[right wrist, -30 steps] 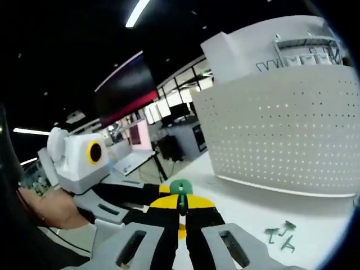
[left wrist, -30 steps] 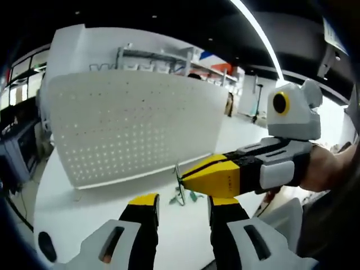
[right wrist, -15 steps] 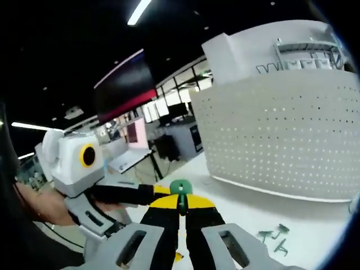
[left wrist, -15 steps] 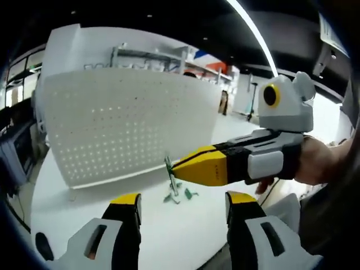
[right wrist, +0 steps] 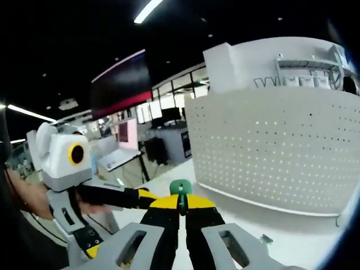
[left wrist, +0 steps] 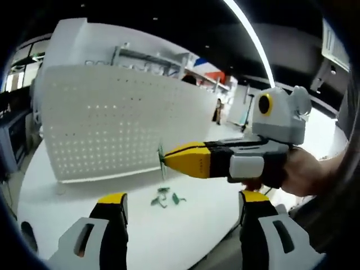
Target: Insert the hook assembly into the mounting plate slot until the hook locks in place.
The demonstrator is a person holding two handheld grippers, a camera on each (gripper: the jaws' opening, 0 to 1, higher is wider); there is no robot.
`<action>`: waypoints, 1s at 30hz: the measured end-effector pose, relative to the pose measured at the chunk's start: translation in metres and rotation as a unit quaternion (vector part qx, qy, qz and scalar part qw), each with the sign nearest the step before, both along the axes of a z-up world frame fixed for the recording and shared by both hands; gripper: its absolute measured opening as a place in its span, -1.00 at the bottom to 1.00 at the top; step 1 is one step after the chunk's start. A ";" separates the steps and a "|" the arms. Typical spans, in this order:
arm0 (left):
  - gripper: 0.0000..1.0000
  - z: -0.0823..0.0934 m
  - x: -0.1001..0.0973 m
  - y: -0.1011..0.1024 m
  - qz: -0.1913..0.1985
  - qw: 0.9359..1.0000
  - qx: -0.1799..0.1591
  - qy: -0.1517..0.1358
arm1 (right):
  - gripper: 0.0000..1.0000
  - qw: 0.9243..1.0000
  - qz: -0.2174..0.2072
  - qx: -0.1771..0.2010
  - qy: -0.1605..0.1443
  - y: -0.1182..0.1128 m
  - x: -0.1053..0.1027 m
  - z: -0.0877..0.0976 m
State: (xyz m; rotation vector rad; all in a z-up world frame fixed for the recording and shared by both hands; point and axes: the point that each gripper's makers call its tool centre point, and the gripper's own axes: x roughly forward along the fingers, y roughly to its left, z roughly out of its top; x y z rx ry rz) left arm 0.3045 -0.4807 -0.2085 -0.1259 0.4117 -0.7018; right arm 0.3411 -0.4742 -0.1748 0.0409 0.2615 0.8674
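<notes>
- Gripping the green hook (right wrist: 180,187) between its closed jaws, the right claw (left wrist: 166,159) carries it in the air in front of the white pegboard (left wrist: 107,129); in the left gripper view the hook's thin stem (left wrist: 161,166) shows at the yellow jaw tips, near the board but not yet touching it.
- Judging by its look — a small plastic head on a slim metal stem — the hook should be light and stiff, yet apt to twist in the jaws if pushed off-line; the hold near the head seems sound, leaving the stem free for the hole.
- The pegboard stands upright on the white table (left wrist: 185,225); it is thin and may rock back under a push.
- The left claw (left wrist: 177,211) stands released, its jaws wide apart and holding nothing, low in its own view — free to steady the board.
- Spare green hooks (left wrist: 163,198) lie loose on the table below the right claw; the table's near edge falls away just beyond them, so the open room is above and toward the board's face.
</notes>
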 end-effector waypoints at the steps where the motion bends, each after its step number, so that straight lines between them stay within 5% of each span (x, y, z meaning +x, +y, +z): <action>1: 0.69 0.000 -0.001 0.000 -0.001 1.000 0.001 0.000 | -0.99 1.000 -0.006 0.000 -0.003 -0.002 0.003 0.001; 30: 0.65 -0.002 -0.001 0.012 0.012 1.000 -0.005 0.004 | -0.99 0.979 -0.176 -0.036 -0.099 -0.075 0.115 0.033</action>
